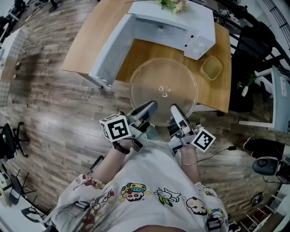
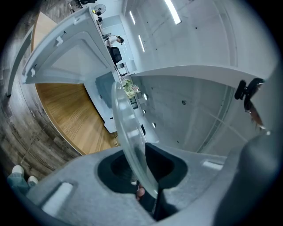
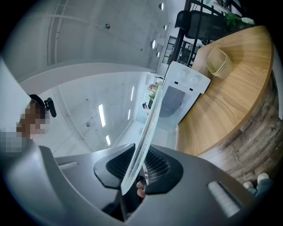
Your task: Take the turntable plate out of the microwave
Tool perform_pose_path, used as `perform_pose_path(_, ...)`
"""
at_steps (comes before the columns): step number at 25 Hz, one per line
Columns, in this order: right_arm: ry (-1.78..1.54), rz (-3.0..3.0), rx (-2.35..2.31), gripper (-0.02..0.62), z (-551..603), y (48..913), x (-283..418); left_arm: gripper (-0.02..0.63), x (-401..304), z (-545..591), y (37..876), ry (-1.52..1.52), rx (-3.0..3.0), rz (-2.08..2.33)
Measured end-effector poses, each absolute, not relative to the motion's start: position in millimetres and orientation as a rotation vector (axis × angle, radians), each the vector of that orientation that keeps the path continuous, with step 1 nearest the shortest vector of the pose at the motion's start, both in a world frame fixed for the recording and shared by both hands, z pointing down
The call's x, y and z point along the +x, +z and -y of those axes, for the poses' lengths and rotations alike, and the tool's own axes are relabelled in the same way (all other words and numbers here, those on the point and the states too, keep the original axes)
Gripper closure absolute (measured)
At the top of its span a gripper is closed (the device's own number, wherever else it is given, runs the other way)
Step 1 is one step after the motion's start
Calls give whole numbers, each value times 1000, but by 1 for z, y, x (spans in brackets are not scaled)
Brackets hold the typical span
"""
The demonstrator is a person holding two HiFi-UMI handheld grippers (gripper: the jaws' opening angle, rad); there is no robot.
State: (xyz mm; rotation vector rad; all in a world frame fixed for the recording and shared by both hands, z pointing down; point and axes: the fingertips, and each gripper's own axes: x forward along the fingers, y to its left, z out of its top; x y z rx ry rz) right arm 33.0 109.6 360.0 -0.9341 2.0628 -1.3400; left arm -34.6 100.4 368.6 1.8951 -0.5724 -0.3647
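One clear glass turntable plate (image 1: 164,84) is held level outside the microwave (image 1: 174,25), above the front edge of one wooden table (image 1: 88,41). Two grippers hold it by its near rim. The left gripper (image 1: 147,108) pinches the rim at about 7 o'clock of the plate, and the right gripper (image 1: 176,111) pinches it at about 5 o'clock. In each gripper view the glass edge runs between the two jaws, with the pads pressed on both of its faces.

The one white microwave sits at 12 o'clock from the plate. Its door (image 1: 111,52) is swung wide open towards 10 o'clock. One small tan dish (image 1: 211,68) rests on the table at 2 o'clock, near the plate but apart from it. One bunch of flowers (image 1: 172,4) sits on top of the microwave.
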Motion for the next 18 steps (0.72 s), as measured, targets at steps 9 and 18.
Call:
perform_pose_path(9, -1350, -2062, -935, 522, -103, 361, 26, 545, -40, -93, 369, -346, 1898, 564)
perform_pose_path(18, -1362, -2067, -928, 520, -98, 361, 22, 543, -44, -89, 369, -337, 1912, 563)
